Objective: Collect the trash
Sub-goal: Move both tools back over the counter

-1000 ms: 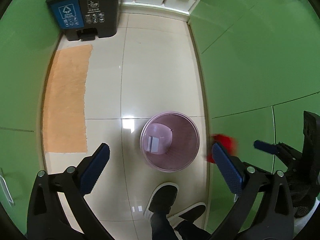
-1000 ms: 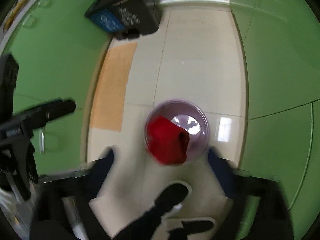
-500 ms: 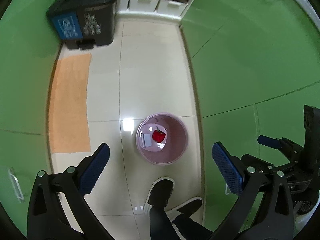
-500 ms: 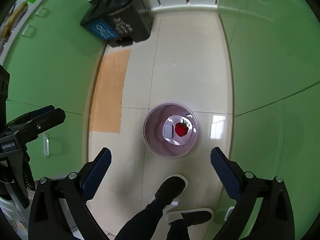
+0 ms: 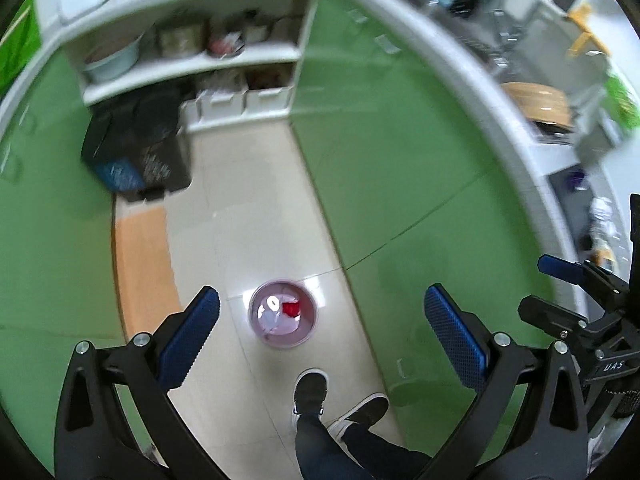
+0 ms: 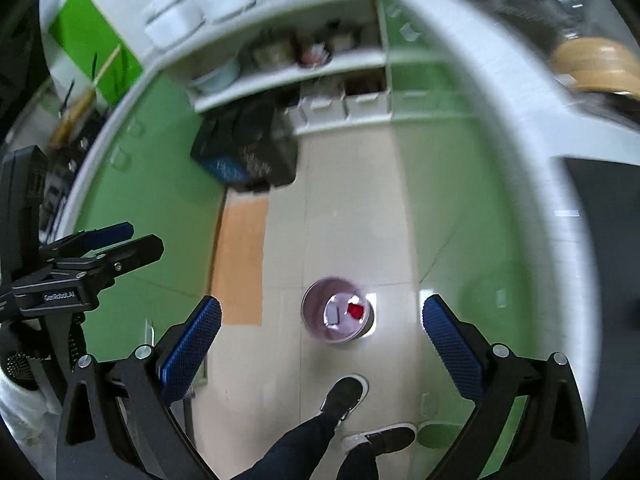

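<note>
Pink plastic bin [image 5: 283, 322] stands on the tiled floor in the left wrist view, a red scrap [image 5: 291, 309] and pale paper [image 5: 269, 316] already inside, while the left gripper [image 5: 320, 334] gapes wide and empty high above. From the right wrist, the right gripper [image 6: 321, 336] is likewise spread with nothing held, and the counter beyond is too blurred to tell whether more trash waits, so collection looks partly done at least.

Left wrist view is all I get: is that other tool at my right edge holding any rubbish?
Observer: No. The right gripper has its fingers spread wide with nothing between them. The red trash lies in the pink bin on the floor below.
Operator: What is left of the shelves, past my picture?
Observer: A bright green panel with a yellowish stick slanting across it.
Operator: Can you see my own tool from outside?
Observer: Yes. The left gripper shows side on, with a printed "GenRobot.AI" label on its body.
</note>
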`<state>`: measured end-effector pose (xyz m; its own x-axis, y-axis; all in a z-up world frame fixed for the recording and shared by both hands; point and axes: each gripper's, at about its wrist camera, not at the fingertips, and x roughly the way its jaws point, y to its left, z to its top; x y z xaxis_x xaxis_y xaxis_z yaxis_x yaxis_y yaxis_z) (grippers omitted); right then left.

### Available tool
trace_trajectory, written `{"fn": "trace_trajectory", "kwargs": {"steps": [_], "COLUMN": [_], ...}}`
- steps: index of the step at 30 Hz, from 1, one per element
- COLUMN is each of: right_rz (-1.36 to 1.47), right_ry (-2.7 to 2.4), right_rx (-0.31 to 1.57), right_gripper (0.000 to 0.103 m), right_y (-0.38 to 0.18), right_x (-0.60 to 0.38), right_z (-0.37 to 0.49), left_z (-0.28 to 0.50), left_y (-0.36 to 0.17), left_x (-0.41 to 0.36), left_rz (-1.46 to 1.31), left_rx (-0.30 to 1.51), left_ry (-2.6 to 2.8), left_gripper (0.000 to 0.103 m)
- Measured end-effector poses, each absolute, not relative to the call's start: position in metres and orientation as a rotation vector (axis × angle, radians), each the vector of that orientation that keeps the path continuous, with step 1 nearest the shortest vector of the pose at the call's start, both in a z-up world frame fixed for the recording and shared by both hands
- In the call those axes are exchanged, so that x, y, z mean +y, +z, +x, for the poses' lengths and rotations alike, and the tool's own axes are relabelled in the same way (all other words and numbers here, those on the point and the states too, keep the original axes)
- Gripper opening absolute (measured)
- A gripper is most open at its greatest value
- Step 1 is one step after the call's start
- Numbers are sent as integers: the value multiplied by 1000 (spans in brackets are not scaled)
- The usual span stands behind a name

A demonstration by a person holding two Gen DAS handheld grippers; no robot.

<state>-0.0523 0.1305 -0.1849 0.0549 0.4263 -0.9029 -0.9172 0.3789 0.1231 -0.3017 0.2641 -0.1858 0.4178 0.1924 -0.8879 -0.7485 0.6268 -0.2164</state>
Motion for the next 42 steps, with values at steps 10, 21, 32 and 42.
{"fn": "trace_trajectory", "kwargs": {"steps": [10, 21, 32, 42], "right_rz": [-411, -267, -199, -159], "right_ry": [893, 645, 572, 528], "right_rx": [943, 894, 902, 957], "right_gripper": [97, 97, 97, 97], "right_y": [-83, -39, -31, -46], "right_x": [17, -108, -157, -186], "right_z": [-2, 52, 92, 122], "left_z": [-202, -77, 6, 54], "left_y": [-87, -54, -78, -141], "left_x": [202, 115, 70, 43], "left_rz": [-490, -307, -209, -54], "left_rx": [904, 921, 1016, 1111], "left_ry": [427, 151, 22, -47], "left_gripper": [100, 100, 100, 99]}}
